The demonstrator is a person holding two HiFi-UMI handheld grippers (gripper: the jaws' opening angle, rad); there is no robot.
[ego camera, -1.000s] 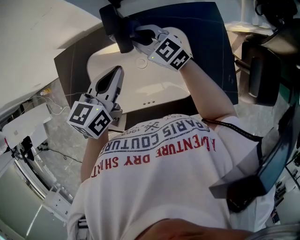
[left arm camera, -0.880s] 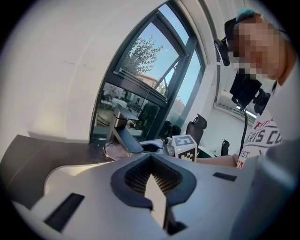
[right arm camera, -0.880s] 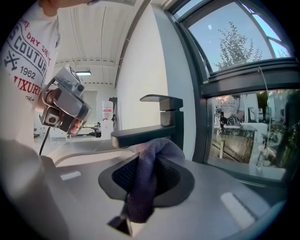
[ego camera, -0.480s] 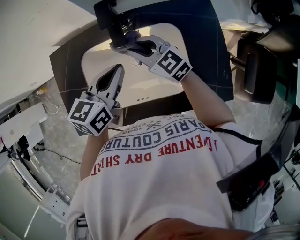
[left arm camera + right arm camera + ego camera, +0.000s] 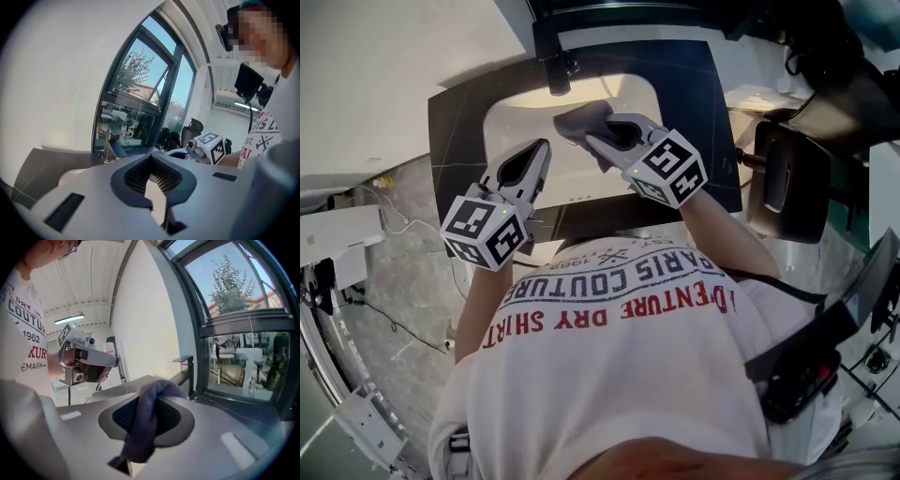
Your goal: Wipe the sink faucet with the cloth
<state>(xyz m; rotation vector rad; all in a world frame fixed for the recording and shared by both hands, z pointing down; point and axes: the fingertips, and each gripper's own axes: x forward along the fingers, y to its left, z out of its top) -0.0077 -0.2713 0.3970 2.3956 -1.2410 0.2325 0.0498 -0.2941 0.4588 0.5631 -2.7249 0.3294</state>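
The dark faucet (image 5: 553,67) stands at the far edge of the white sink (image 5: 609,187), which is set in a dark counter (image 5: 694,112). My right gripper (image 5: 592,136) hovers over the basin, a little short of the faucet, shut on a grey cloth (image 5: 579,118). In the right gripper view the cloth (image 5: 145,423) hangs out of the jaws, and the faucet (image 5: 187,369) stands just beyond. My left gripper (image 5: 539,150) is held over the sink's left side, shut and holding nothing. In the left gripper view the faucet (image 5: 110,143) stands ahead to the left.
A black office chair (image 5: 783,183) stands right of the counter. A large window (image 5: 243,310) rises behind the faucet. A white wall (image 5: 384,84) lies to the left, and cables (image 5: 403,220) trail on the floor below it.
My right gripper has pulled back from the faucet with the cloth and is now over the basin. The left gripper has hardly moved.
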